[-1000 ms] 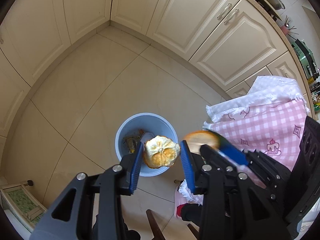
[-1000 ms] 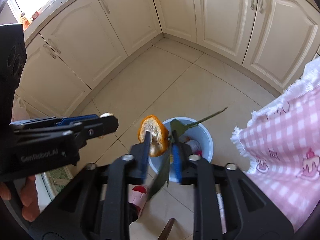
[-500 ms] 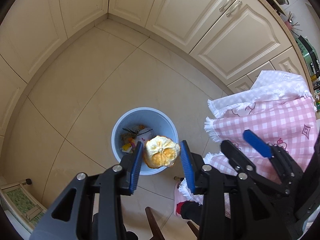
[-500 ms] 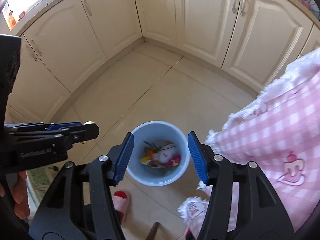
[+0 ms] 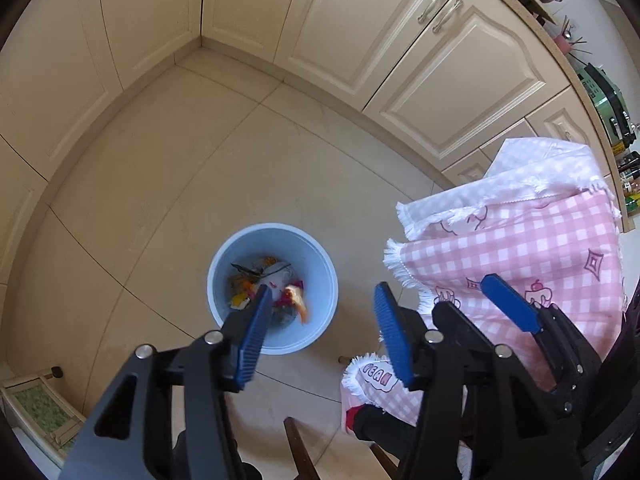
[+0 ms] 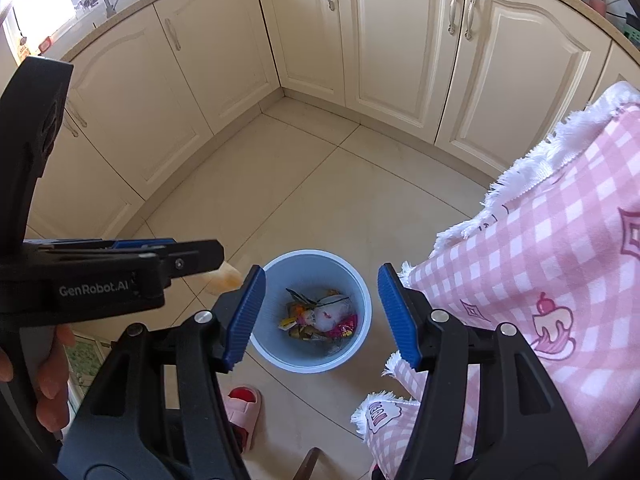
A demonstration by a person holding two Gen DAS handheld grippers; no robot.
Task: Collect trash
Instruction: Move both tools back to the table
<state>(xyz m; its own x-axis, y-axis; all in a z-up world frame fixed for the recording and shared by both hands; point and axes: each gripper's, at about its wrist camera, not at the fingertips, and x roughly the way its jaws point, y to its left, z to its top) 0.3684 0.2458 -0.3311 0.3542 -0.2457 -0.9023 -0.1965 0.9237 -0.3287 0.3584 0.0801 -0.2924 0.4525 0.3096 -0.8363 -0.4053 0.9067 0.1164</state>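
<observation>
The blue bin (image 5: 273, 288) stood on the tiled floor (image 5: 240, 168) in the corner of cream cabinets (image 5: 360, 40), and everything else is placed from it. The left hand-held gripper (image 5: 320, 330) hung above the bin's near rim with its blue pads (image 5: 251, 340) apart; its jaws had just been opening and nothing was clamped between them. The orange peel (image 5: 298, 302) appeared blurred just inside the bin's mouth in the left wrist view, and in the right wrist view it showed as a pale orange smear (image 6: 224, 280) beside the bin's left rim, so it seemed to be dropping toward the bin, free of the pads. The right hand-held gripper (image 6: 320, 314) also hung over the bin, jaws spread and empty; they too had just been opening a little. In the bottom of the bin lay mixed trash (image 6: 320, 316): wrappers, a dark stem, a crumpled white scrap, something pink.

To the right of the bin hung the edge of a pink checked cloth (image 6: 560, 260), covering what was probably a tabletop. A pink slipper (image 6: 242, 404) showed on the floor on the near side of the bin.

As a judgement, both loads looked delivered. Whether more rubbish remained to be gathered could not be told, since no surface beyond the floor around the bin was visible, and that floor showed no litter.
</observation>
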